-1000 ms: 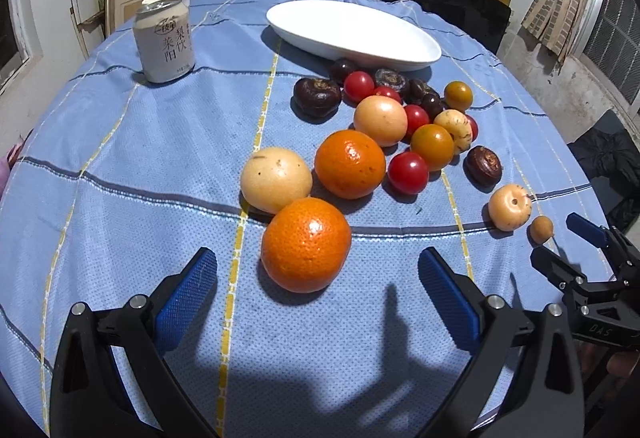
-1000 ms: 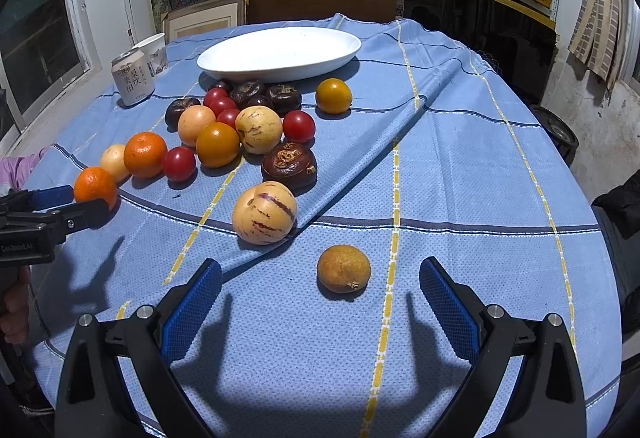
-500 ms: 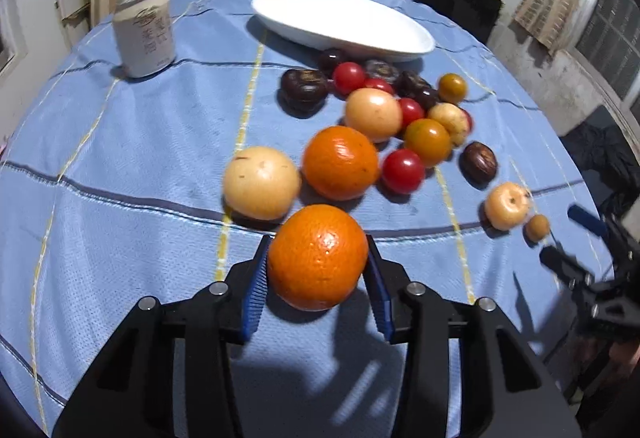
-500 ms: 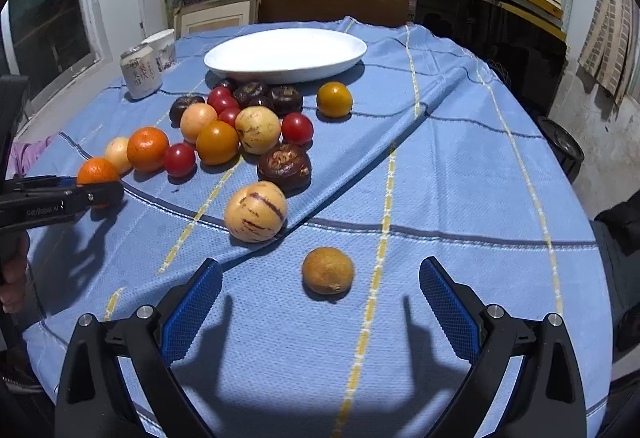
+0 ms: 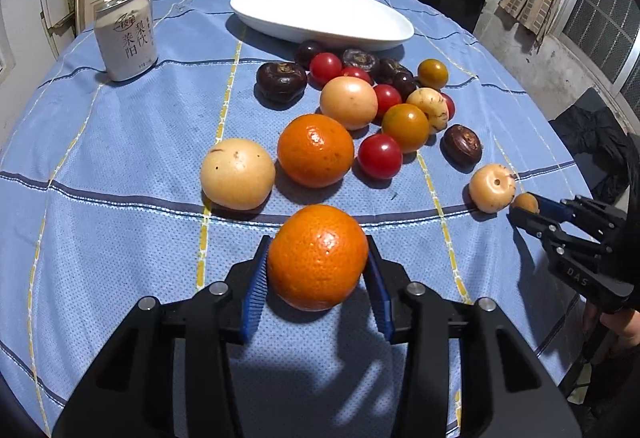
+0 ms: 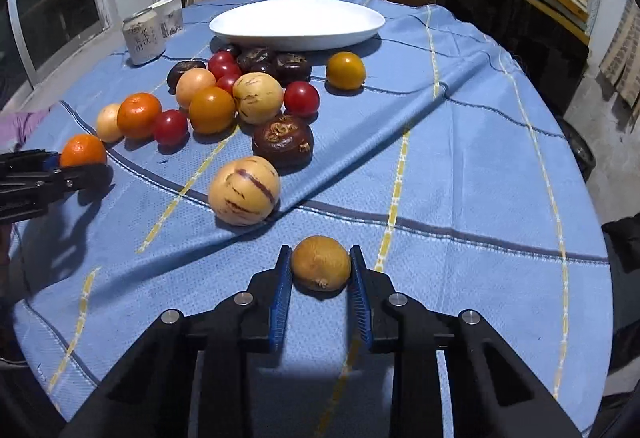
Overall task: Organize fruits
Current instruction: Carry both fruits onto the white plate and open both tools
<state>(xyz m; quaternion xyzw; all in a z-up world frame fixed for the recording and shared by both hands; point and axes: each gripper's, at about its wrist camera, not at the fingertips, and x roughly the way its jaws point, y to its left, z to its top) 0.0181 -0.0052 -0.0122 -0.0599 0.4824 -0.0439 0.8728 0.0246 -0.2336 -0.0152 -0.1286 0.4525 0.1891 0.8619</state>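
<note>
My left gripper (image 5: 318, 262) is shut on a large orange (image 5: 318, 256) just above the blue tablecloth; it also shows in the right wrist view (image 6: 83, 150). My right gripper (image 6: 321, 270) is shut on a small brownish-yellow fruit (image 6: 321, 262), seen from the left wrist as a small fruit (image 5: 525, 203) between dark fingers. A white oval plate (image 5: 320, 16) stands at the far side. Between it and the grippers lie a second orange (image 5: 315, 149), a pale yellow fruit (image 5: 237, 173), red tomatoes (image 5: 379, 156), dark chestnut-like fruits (image 5: 281, 80) and a striped melon (image 6: 243, 190).
A white drink can (image 5: 126, 36) stands at the far left with a paper cup (image 6: 170, 14) behind it. The cloth has a raised fold (image 6: 400, 114) running diagonally on the right. The round table's edge (image 6: 592, 198) drops off to the right. Shelves and boxes stand behind.
The right gripper has closed from wide open onto the small brownish fruit. The left gripper, open a second ago, closed on the near orange and now holds it.
</note>
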